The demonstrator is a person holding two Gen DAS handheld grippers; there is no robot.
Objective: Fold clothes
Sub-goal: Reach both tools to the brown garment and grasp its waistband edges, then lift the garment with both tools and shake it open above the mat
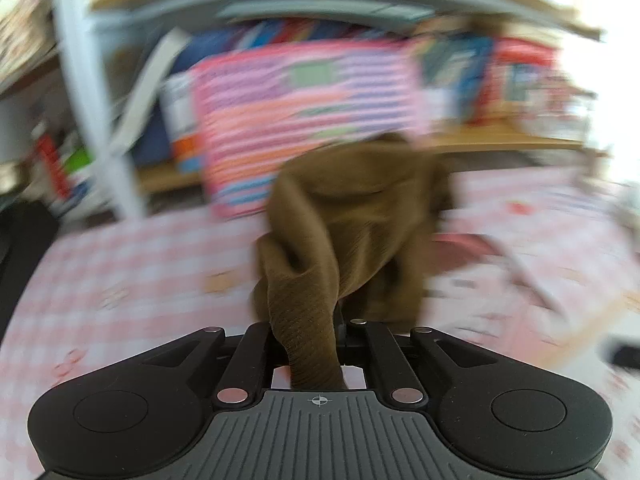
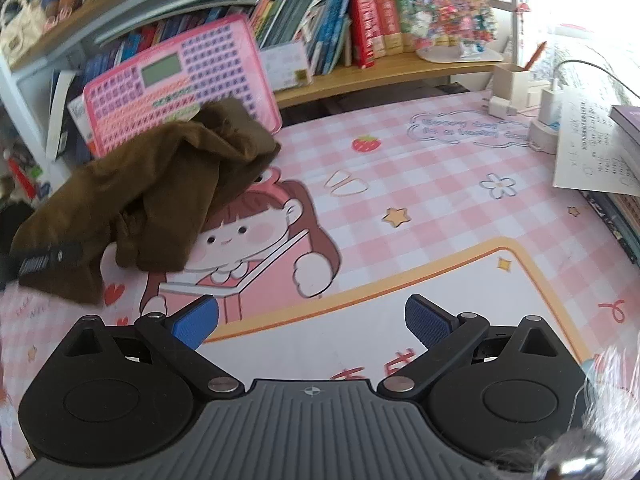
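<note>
In the left wrist view, the left gripper (image 1: 320,344) was clenched on a bunched edge of the brown garment (image 1: 352,216), lifting it above the pink checked mat (image 1: 120,264).

In the right wrist view, the right gripper (image 2: 312,324) stood released and empty over the mat (image 2: 420,184), the garment (image 2: 160,192) crumpled beside the pink toy tablet (image 2: 172,80). The step looked like spreading out; next, the right gripper likely needs a free edge.

The right gripper (image 2: 312,322) hovers over the desk mat (image 2: 420,216) near its front edge, blue pads (image 2: 430,324) wide apart with nothing between them. A brown garment (image 2: 160,184) lies crumpled toward the mat's back left corner, partly lifted at its left end, covering part of a printed cartoon girl (image 2: 256,232). Behind it a pink keyboard toy (image 2: 176,80) leans against shelved books (image 2: 320,28) (tightly packed). Papers (image 2: 592,156) sit at the right edge, near a white charger (image 2: 550,108).
</note>
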